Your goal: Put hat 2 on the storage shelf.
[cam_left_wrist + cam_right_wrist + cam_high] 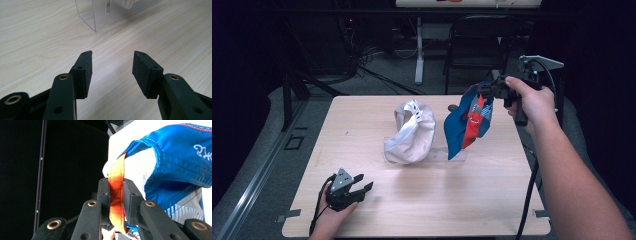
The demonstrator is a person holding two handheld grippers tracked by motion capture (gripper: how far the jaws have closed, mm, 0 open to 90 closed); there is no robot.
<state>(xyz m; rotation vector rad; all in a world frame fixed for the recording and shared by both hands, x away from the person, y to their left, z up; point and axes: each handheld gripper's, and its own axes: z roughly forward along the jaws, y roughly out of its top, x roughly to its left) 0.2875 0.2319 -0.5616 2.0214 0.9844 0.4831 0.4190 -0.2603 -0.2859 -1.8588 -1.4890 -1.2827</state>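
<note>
A blue cap (464, 122) with red and white panels hangs above the table's far right. My right gripper (486, 91) is shut on its orange strap (116, 192), pinched flat between the two pads. The blue cap's crown (180, 157) spreads to the right of my right gripper (115, 182). A white cap (411, 132) sits on a clear plastic stand (447, 155) at the middle of the table. My left gripper (364, 182) rests near the front left, open with nothing between its fingers. The left gripper (112, 65) points toward a corner of the clear stand (100, 15).
The light wooden table (422, 200) has bare room in front of the stand. Beyond its far edge stand a black folding chair (479, 40) and a white desk leg (419, 50), with cables on the floor. The person's right forearm (572, 170) crosses the table's right side.
</note>
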